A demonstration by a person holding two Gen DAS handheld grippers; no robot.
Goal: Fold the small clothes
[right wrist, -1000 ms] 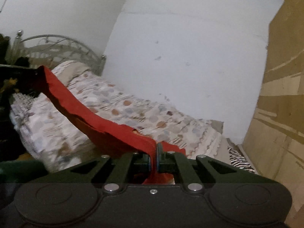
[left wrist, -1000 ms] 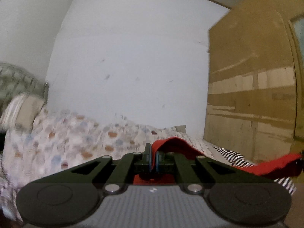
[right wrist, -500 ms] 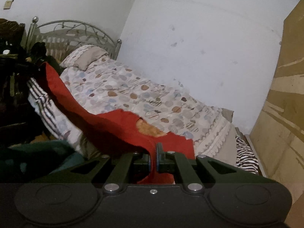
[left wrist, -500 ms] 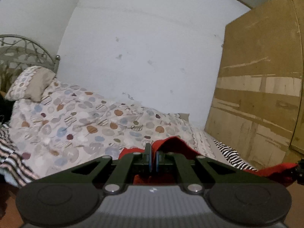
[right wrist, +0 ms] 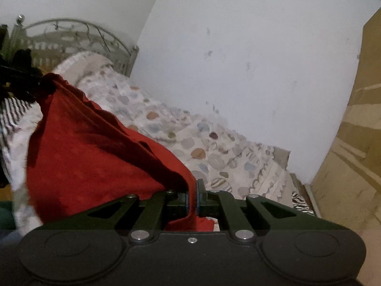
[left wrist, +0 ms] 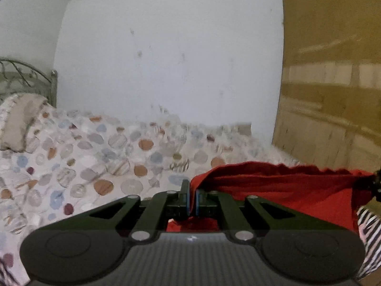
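A small red garment (left wrist: 281, 190) hangs stretched between my two grippers above the bed. My left gripper (left wrist: 192, 201) is shut on one corner of it; the cloth runs off to the right toward the other gripper at the frame's right edge. My right gripper (right wrist: 193, 199) is shut on the other corner of the red garment (right wrist: 95, 164), which spreads wide to the left and reaches up to the dark left gripper at the frame's left edge. The lower hem is hidden behind the gripper bodies.
A bed with a spotted quilt (left wrist: 100, 166) and a pillow (left wrist: 19, 121) lies ahead under a white wall. A metal headboard (right wrist: 71, 40) stands at the left. A brown board (left wrist: 333, 83) stands at the right. Striped zebra fabric (left wrist: 369, 236) lies at the bed's near edge.
Both grippers have tipped down toward the bed, still shut on the red garment. The cloth has opened out from a narrow band into a wide sheet.
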